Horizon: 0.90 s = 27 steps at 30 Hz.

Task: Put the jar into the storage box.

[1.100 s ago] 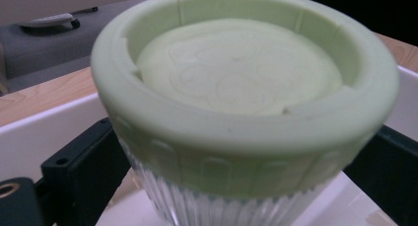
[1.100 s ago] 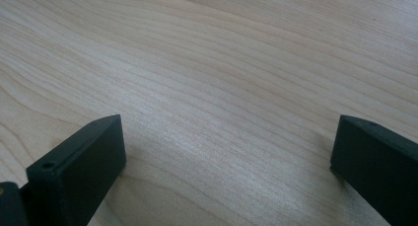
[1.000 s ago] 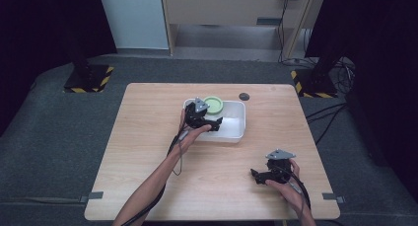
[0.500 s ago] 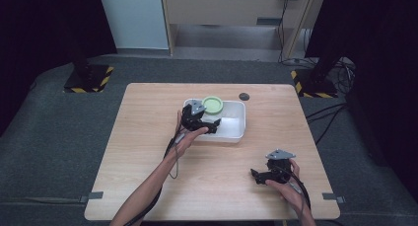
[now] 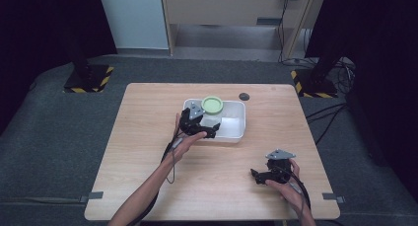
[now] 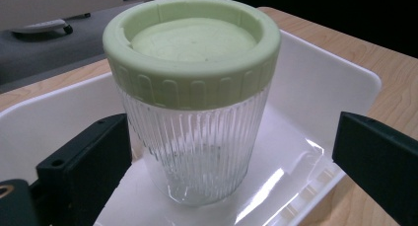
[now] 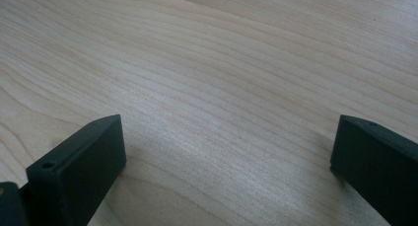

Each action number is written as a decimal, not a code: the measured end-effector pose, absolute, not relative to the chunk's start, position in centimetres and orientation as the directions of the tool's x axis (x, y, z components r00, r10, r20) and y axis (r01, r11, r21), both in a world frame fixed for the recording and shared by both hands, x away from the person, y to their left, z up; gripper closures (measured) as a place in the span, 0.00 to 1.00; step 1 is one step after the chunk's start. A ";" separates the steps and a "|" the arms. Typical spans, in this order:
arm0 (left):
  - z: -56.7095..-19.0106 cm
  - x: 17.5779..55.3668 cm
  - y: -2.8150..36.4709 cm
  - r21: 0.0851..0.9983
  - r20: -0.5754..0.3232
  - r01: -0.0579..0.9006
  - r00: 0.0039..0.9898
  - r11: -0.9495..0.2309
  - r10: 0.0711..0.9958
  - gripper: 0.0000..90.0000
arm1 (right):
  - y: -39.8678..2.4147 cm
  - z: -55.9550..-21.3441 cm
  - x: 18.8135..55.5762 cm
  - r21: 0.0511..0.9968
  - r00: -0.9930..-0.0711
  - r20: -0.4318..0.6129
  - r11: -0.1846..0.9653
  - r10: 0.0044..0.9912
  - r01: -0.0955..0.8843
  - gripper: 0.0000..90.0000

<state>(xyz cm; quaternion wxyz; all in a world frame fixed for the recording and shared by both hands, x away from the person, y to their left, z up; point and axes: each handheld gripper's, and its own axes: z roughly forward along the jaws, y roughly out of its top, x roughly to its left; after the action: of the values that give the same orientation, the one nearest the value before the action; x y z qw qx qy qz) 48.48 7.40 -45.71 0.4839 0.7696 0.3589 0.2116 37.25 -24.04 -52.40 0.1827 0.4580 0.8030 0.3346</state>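
Observation:
A ribbed clear glass jar [image 6: 194, 152] with a pale green screw lid [image 6: 192, 43] stands upright in a white tray [image 6: 315, 83]. In the high view the jar's lid [image 5: 212, 105] sits at the tray's [image 5: 235, 130] far left corner. My left gripper [image 6: 229, 137] is open around the jar, one jaw close to its side and the other well apart. It reaches into the tray from the near left in the high view [image 5: 207, 126]. My right gripper [image 5: 256, 175] is open low over bare wood [image 7: 226, 137] near the table's front right, with nothing between its jaws.
A small dark round object [image 5: 243, 95] lies on the wooden table [image 5: 148, 137] behind the tray. Grey floor surrounds the table. Black stands with yellow-striped bases [image 5: 88, 80] are at the far left and far right.

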 end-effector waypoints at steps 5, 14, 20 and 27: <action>-45.6 48.0 7.8 0.897 -0.033 0.352 0.655 -0.266 0.755 0.00 | -24.0 -52.4 37.2 0.705 -0.514 0.013 0.357 0.858 0.613 0.00; -46.2 47.2 8.5 0.895 -0.047 0.363 0.656 -0.260 0.753 0.00 | -24.0 -52.4 37.2 0.705 -0.514 0.013 0.357 0.858 0.613 0.00; -46.3 46.5 8.8 0.899 -0.049 0.355 0.663 -0.256 0.747 0.01 | -24.0 -52.4 37.2 0.705 -0.514 0.013 0.357 0.858 0.613 0.00; -46.3 45.8 9.3 0.904 -0.058 0.349 0.671 -0.246 0.739 0.01 | -24.0 -52.4 37.2 0.705 -0.514 0.013 0.357 0.858 0.613 0.00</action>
<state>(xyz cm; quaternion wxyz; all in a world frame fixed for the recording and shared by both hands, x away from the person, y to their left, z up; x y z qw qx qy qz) 45.84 9.27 -46.31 0.5007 0.7648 0.3555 0.1947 37.24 -24.04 -52.40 0.1828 0.4580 0.8031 0.3344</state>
